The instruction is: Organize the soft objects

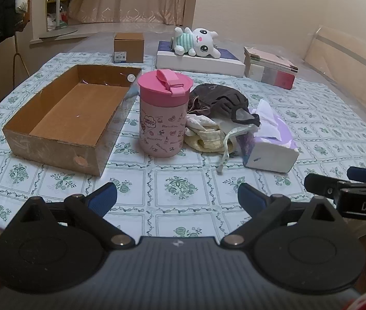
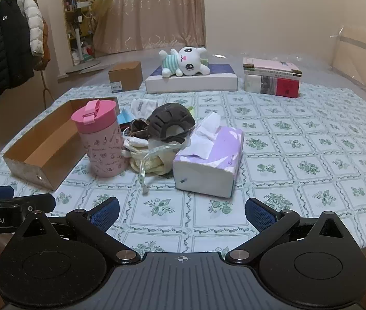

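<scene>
A heap of soft things lies mid-table: a dark brown cap (image 1: 221,100) (image 2: 170,124), a cream cloth pouch with a drawstring (image 1: 206,137) (image 2: 149,160) and white socks (image 2: 141,104). A purple tissue pack (image 1: 270,144) (image 2: 211,160) lies to their right, and an open cardboard box (image 1: 66,118) (image 2: 46,144) stands empty on the left. A white plush bunny (image 1: 198,42) (image 2: 185,62) rests on a flat white box at the back. My left gripper (image 1: 177,200) and right gripper (image 2: 181,213) hover open above the near table edge, holding nothing.
A pink lidded cup (image 1: 162,113) (image 2: 100,142) stands between the box and the heap. A small carton (image 1: 128,47) (image 2: 126,78) and stacked books (image 1: 270,69) (image 2: 273,80) sit at the back. Coats (image 2: 7,51) hang at left. The tablecloth (image 2: 312,142) spreads bare on the right.
</scene>
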Available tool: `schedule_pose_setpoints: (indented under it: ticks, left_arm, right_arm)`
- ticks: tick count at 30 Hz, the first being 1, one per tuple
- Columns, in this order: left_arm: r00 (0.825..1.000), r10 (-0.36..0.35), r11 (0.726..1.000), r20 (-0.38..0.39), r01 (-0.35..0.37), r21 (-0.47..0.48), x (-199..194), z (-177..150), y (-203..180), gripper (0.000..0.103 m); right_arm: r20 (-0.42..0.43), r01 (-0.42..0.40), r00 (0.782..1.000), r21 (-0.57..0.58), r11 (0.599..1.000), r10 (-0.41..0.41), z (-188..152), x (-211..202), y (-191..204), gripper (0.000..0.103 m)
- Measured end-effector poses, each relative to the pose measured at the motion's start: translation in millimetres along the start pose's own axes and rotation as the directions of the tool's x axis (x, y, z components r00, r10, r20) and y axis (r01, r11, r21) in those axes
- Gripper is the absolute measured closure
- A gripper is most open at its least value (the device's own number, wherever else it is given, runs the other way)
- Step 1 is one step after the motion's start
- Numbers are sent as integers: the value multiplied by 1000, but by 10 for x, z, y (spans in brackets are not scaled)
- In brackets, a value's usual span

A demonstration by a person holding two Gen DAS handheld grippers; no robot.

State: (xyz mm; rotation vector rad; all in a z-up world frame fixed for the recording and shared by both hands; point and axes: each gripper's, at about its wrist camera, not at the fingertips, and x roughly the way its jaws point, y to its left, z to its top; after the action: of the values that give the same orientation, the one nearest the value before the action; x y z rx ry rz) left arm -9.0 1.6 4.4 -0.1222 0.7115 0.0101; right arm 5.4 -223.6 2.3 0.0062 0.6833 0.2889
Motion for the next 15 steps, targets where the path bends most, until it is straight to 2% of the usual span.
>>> schedule_pose_setpoints:
  ticks: [15]
  left_arm:
    - [1000,-4,1000,-3,4,-1,-10,-13,-3,4]
  right_arm:
    - [3,-2,1000,7,1000,2,-4,-5,-2,1]
